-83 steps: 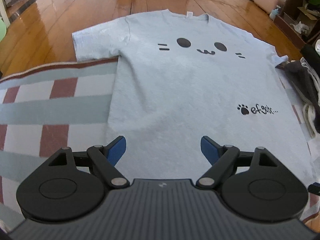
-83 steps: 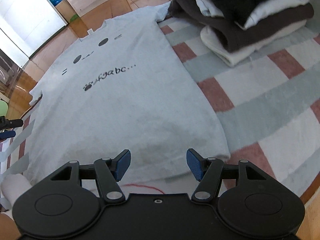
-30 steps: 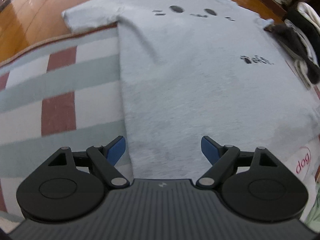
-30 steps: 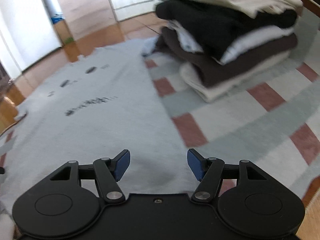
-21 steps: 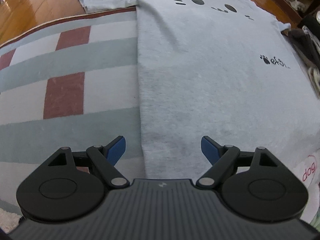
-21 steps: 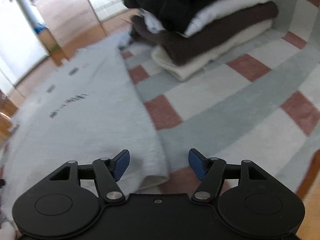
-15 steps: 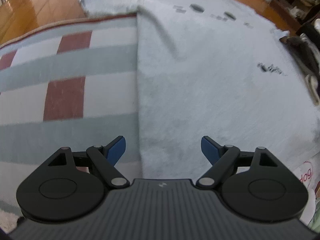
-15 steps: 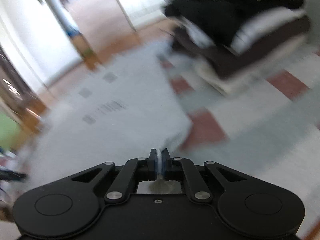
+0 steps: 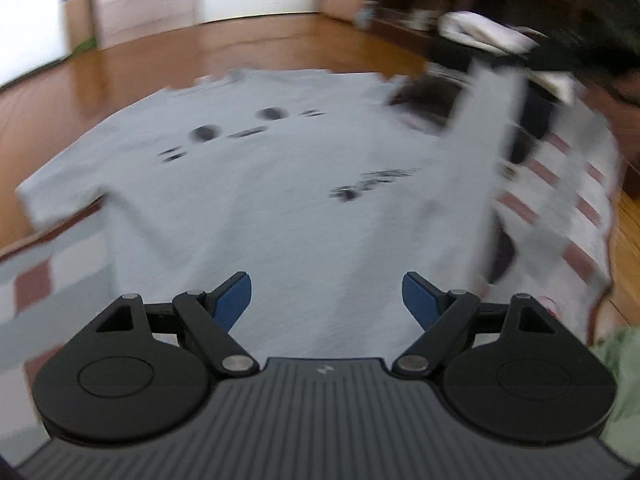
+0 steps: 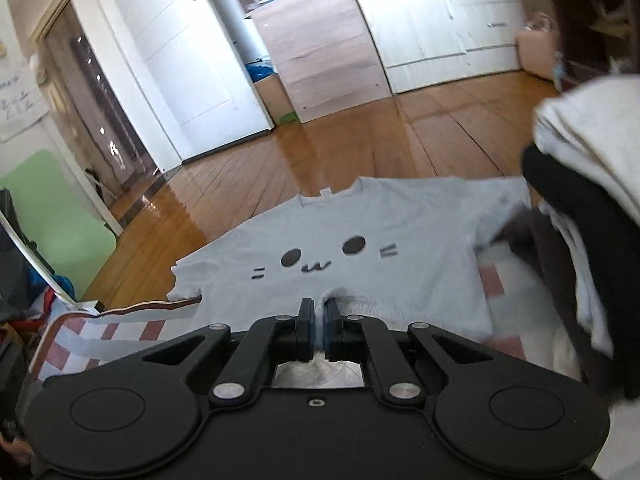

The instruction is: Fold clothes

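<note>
1. My right tongs (image 10: 318, 330) grip the T-shirt (image 10: 360, 272) hem, lifted off the rug (image 10: 120, 332).
2. My left tongs (image 9: 326, 300) gape empty above it.
3. Next, I judge: carry hem toward collar.

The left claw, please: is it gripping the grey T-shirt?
No, the left claw stands open above the grey T-shirt, nothing between its fingers.

The floor (image 10: 320, 160) is showing glossy varnished wood, the T-shirt (image 10: 400, 240) is lying as soft matt cloth, the rug (image 10: 100, 336) looking woven.
</note>
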